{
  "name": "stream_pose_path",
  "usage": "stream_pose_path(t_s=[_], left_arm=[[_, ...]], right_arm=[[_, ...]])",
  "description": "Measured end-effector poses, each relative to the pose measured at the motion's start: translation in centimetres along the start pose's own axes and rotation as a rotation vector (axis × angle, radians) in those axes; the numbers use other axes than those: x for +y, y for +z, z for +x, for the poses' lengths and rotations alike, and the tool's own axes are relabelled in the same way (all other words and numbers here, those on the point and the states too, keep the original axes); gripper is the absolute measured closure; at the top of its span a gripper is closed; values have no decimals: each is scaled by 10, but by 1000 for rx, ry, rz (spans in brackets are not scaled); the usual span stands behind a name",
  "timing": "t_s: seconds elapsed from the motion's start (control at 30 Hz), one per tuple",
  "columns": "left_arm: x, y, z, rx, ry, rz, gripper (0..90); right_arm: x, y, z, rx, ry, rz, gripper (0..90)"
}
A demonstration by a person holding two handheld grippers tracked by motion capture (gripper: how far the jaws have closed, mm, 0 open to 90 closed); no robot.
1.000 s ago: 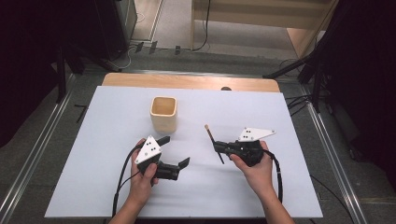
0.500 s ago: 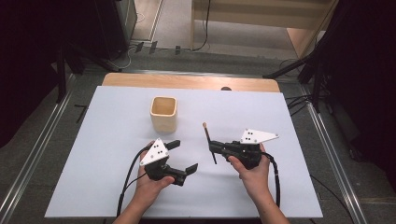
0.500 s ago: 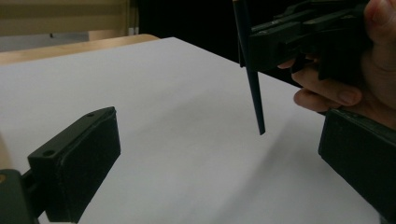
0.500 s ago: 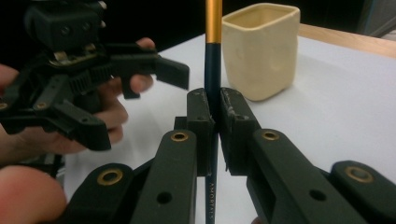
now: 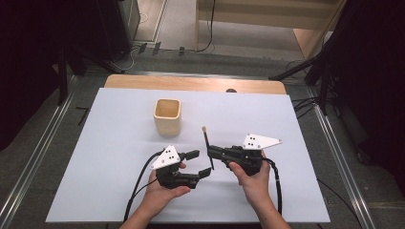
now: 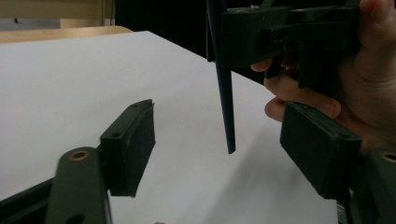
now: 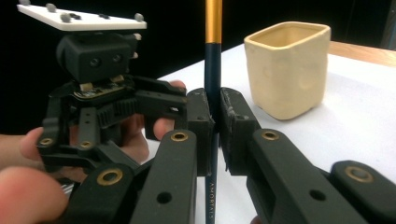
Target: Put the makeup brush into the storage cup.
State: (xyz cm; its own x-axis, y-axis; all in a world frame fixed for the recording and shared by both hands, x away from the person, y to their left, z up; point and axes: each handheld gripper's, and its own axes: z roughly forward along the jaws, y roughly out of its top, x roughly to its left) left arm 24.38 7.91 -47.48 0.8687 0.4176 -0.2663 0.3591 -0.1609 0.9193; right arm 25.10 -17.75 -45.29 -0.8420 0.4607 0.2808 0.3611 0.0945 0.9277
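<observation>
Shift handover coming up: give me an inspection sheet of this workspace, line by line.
Surface: white table top, wooden edge at the far side.
Job's things: dark brush with a gold band, held upright-ish off the table; cream cup standing beyond it, apart.
Clutter: nothing seen.
Grippers: right gripper shut on the brush; left gripper open, jaws just been closing either side of the brush's lower tip, pads not touching it.
Cables: one black cable trails from each gripper toward the person.
Surroundings: grey floor, metal rails, dark stands.

The left gripper [image 5: 199,163] faces the right gripper [image 5: 210,151] (jaws just closing, nothing between them), whose jaws are clamped.
</observation>
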Motion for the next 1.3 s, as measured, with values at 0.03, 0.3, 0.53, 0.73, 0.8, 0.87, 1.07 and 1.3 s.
stream_pose_path(t_s=[0.03, 0.3, 0.53, 0.73, 0.8, 0.87, 1.07, 1.3], left_arm=[[0, 1, 0, -11, -14, 2, 299], [0, 2, -1, -52, -41, -8, 497], [1, 2, 1, -73, -69, -15, 591], [1, 2, 2, -96, -76, -13, 669], [1, 2, 2, -103, -81, -11, 695], [0, 3, 2, -108, -84, -8, 730], [0, 3, 4, -124, -85, 11, 849], [0, 3, 4, -114, -69, 34, 851]], right_arm=[[0, 1, 1, 5, -1, -1, 845], [-1, 7, 7, 45, -14, -26, 845], [-2, 11, 11, 72, -21, -39, 844], [-2, 12, 13, 75, -26, -48, 845], [-3, 12, 13, 73, -28, -45, 845], [-3, 12, 14, 76, -31, -47, 844], [-3, 13, 14, 81, -38, -42, 844], [-1, 13, 13, 92, 2, -63, 546]])
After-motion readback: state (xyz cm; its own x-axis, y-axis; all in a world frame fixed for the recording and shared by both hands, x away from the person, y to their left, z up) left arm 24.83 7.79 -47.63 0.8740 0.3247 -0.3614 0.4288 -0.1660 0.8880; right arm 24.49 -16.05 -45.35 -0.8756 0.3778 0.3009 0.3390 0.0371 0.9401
